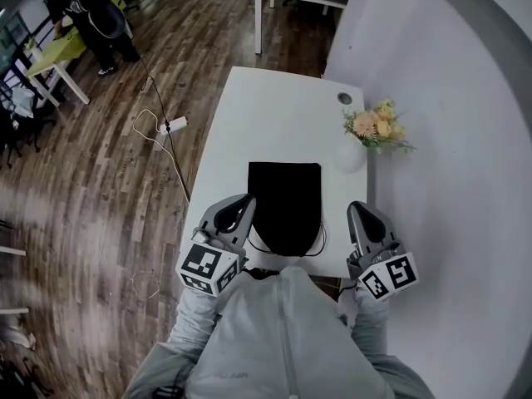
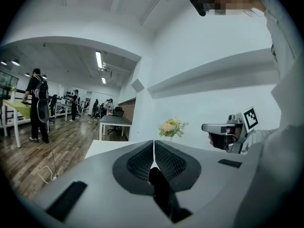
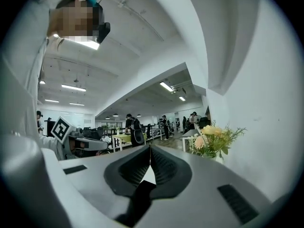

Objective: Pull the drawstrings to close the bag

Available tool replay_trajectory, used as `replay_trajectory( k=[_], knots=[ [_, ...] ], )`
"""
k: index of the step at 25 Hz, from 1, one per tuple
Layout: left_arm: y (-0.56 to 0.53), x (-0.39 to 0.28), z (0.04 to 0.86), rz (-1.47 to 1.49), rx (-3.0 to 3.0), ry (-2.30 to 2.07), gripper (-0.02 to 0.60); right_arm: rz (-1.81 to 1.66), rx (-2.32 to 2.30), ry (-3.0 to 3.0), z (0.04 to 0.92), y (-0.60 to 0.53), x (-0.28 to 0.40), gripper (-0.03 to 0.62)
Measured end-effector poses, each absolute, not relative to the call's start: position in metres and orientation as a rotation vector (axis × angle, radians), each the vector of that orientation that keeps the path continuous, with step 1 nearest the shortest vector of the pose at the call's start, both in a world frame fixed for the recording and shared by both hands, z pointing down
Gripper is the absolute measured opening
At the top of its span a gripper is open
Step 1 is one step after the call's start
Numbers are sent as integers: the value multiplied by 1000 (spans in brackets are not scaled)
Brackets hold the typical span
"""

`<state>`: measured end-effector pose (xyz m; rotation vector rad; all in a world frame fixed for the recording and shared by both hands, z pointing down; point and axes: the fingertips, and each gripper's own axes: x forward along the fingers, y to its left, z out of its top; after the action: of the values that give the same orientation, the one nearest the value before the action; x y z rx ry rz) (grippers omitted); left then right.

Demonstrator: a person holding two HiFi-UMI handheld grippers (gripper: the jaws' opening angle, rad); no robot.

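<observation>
The left gripper (image 1: 243, 203) is clenched, its two pads pressed together along one line, and the right gripper (image 1: 360, 211) is clenched in the same way. In neither gripper view can we make out a cord between the pads, only a dark strip under them that we cannot identify. Both grippers point about level and stand at the near edge of the white surface (image 1: 274, 115), one at each side of the black bag (image 1: 285, 202). The bag lies flat in the middle of the surface with its mouth toward us. We judge that this placing has a reason: the drawstrings (image 1: 322, 239) come out as thin loops at the left and right of the near end, so each gripper waits at its own side to pull outward. The loops look slack, so we think the mouth is not yet drawn tight.
</observation>
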<state>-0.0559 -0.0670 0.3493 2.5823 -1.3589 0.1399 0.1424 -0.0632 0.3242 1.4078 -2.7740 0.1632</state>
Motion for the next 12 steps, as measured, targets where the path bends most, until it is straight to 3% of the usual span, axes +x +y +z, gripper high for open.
replay_trajectory(
  k=[12],
  knots=[
    [-73, -57, 356, 166, 2579, -1336, 29, 185, 1408, -2731, 340, -64, 136, 25]
  ],
)
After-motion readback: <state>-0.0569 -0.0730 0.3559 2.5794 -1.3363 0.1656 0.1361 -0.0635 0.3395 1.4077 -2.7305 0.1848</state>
